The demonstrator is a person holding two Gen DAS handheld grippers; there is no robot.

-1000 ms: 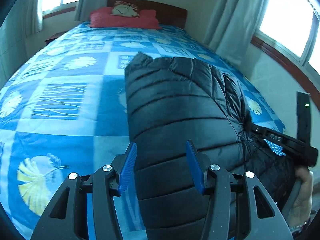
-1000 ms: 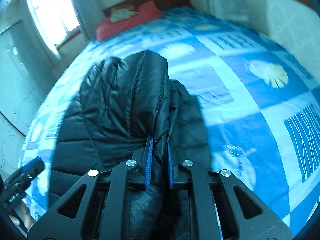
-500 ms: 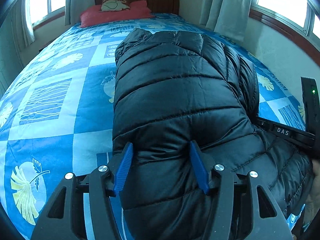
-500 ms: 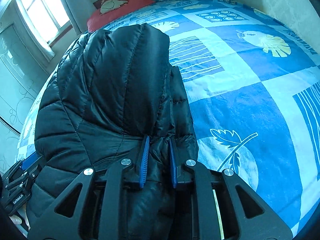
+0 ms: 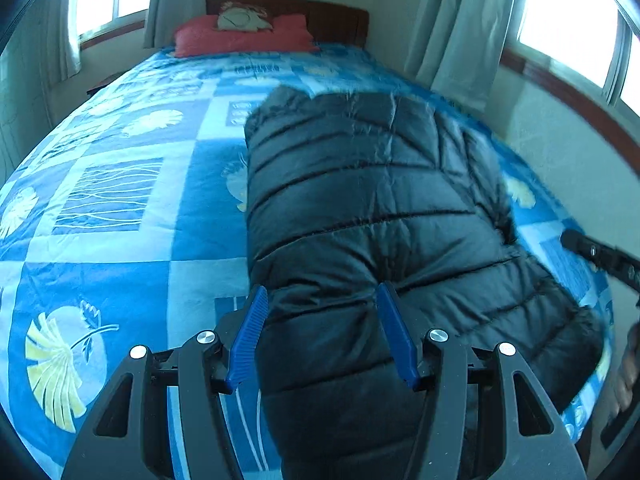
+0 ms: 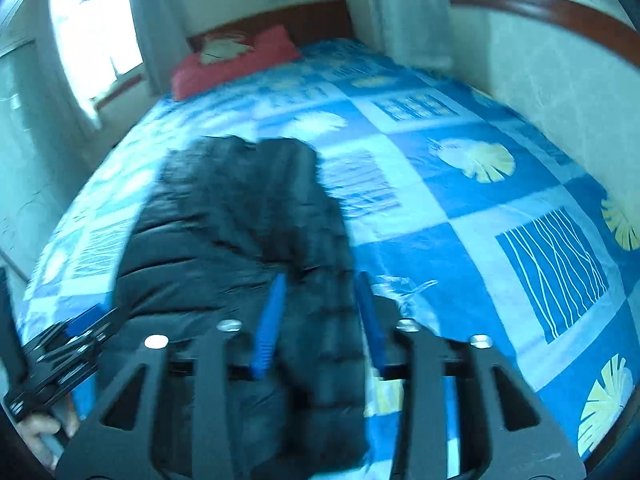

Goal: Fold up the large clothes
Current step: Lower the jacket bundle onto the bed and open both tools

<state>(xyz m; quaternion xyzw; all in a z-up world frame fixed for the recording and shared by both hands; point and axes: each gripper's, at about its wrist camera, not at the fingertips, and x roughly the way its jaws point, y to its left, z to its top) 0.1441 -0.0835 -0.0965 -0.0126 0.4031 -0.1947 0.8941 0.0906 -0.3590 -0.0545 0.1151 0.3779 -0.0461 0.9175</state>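
One black puffer jacket (image 5: 372,216) lies folded along the bed's (image 5: 120,208) near edge; one red pillow (image 5: 240,40) sits at the headboard. Left gripper (image 5: 320,332) gapes, right gripper (image 6: 320,316) is opening, nothing pinched.

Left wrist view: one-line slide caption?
Left gripper open astride a folded black puffer jacket lying on a blue patterned bedspread.

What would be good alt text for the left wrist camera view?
A folded black puffer jacket lies on a blue patterned bedspread, its near end between the left gripper and its open blue-padded jaws. A red pillow sits at the headboard, with curtained windows on both sides.
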